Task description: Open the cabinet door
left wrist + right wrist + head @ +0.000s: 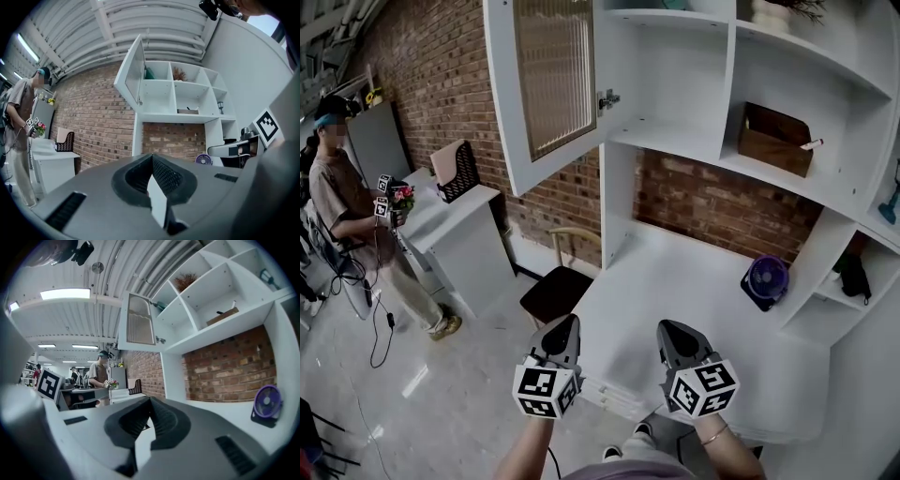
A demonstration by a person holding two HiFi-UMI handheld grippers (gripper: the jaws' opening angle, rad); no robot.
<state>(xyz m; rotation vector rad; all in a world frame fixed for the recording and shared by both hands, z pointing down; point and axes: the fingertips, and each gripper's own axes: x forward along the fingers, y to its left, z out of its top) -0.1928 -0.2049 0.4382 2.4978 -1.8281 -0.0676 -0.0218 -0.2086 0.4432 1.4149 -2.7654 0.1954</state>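
Note:
The white cabinet door [548, 84] with its ribbed glass panel stands swung open at the upper left, a metal hinge [608, 98] showing on the cabinet's edge. It also appears open in the left gripper view [134, 79] and the right gripper view [139, 320]. My left gripper [569, 322] and right gripper [668, 327] hang side by side low over the near edge of the white desk [675, 272], far below the door. Both are shut with nothing between the jaws, as the left gripper [152, 158] and right gripper [149, 403] show in their own views.
A wooden box [776, 138] sits on an open shelf and a purple fan [766, 279] on the desk's right. A dark-seated chair [558, 289] stands left of the desk. A person [342, 202] with grippers stands by a white counter [459, 234] holding a black basket [461, 172].

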